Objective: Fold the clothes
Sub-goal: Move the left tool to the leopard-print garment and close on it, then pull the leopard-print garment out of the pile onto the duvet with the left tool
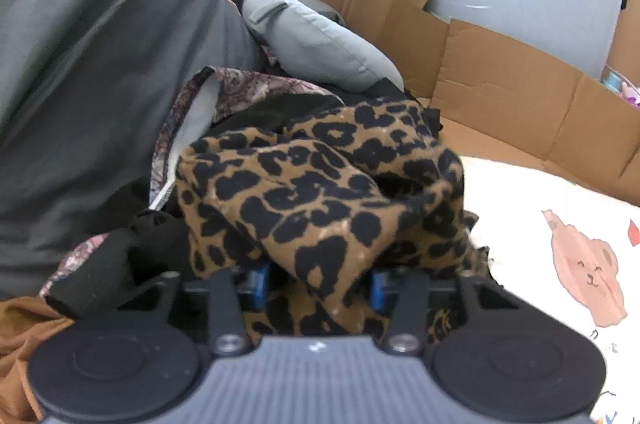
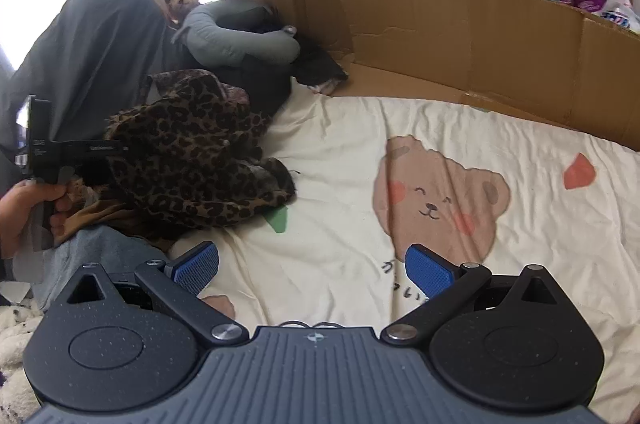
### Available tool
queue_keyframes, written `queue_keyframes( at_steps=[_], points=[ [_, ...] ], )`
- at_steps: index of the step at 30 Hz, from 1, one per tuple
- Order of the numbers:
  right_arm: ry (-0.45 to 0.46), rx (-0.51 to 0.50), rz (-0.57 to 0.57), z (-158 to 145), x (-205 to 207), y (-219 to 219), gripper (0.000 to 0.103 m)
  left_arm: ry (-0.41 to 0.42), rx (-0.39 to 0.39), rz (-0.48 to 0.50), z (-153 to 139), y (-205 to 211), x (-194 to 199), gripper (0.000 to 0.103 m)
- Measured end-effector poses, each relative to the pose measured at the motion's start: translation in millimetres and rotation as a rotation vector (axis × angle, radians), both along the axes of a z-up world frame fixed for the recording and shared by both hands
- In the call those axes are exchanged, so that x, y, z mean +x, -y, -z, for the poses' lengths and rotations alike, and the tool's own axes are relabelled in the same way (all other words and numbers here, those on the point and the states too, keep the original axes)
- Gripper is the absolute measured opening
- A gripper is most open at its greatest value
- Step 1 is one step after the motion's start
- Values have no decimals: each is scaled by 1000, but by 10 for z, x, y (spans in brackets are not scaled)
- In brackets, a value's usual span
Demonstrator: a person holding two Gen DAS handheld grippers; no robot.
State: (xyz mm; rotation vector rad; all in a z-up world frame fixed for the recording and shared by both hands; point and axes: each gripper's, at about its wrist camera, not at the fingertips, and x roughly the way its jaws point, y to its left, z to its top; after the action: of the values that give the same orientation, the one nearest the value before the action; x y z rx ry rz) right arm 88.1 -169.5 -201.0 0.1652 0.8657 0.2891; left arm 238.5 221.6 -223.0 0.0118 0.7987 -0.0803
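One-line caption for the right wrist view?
Open right claw hovers over the bear-print sheet; the left claw reaches into the leopard-print garment.

The cream bear-print bed sheet (image 2: 460, 127) lies bare ahead of the wide-open right hand-held gripper (image 2: 312, 270). To its left, a crumpled leopard-print garment (image 2: 192, 151) heaps up against a dark grey pillow (image 2: 92, 43); it also crowds the left hand-held gripper (image 1: 316, 280). Brown cardboard panels (image 2: 480, 35) wall the bed's far edge.

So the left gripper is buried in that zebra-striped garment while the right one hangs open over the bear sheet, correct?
Not quite: the garment is leopard print, not zebra-striped, as the left wrist view shows. The left gripper is buried in it, and the right gripper hangs open over the bear sheet.
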Motion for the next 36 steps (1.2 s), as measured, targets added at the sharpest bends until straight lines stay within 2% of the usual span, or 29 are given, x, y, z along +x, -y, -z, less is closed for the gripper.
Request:
queue_keyframes(
  at_steps=[1, 3, 6, 9, 12, 17, 21, 25, 34, 36],
  points=[
    [-2, -8, 4, 1, -2, 5, 103, 3, -6, 0, -14, -5, -6, 34],
    [6, -32, 5, -7, -19, 4, 103, 5, -13, 5, -42, 0, -23, 23],
    [57, -98, 28, -56, -75, -30, 103, 9, -24, 9, -113, 33, -83, 14],
    [111, -140, -9, -109, -127, -102, 103, 16, -41, 19, -193, 71, -150, 9],
    [106, -165, -51, -112, -120, -156, 103, 25, -62, 43, -285, 123, -227, 6],
    [33, -86, -80, -96, -48, -158, 102, 33, -97, 93, -421, 232, -343, 4],
    [36, -59, -98, -135, -55, -204, 100, 30, -126, 131, -506, 350, -475, 3],
    [38, -31, -116, -174, -63, -250, 85, 27, -165, 178, -567, 521, -633, 3],
    [49, 9, -173, -206, -182, -432, 84, -10, -261, 320, -532, 1071, -964, 2],
    [38, 18, -171, -177, -201, -443, 80, -25, -279, 345, -483, 1183, -1002, 2]
  ],
)
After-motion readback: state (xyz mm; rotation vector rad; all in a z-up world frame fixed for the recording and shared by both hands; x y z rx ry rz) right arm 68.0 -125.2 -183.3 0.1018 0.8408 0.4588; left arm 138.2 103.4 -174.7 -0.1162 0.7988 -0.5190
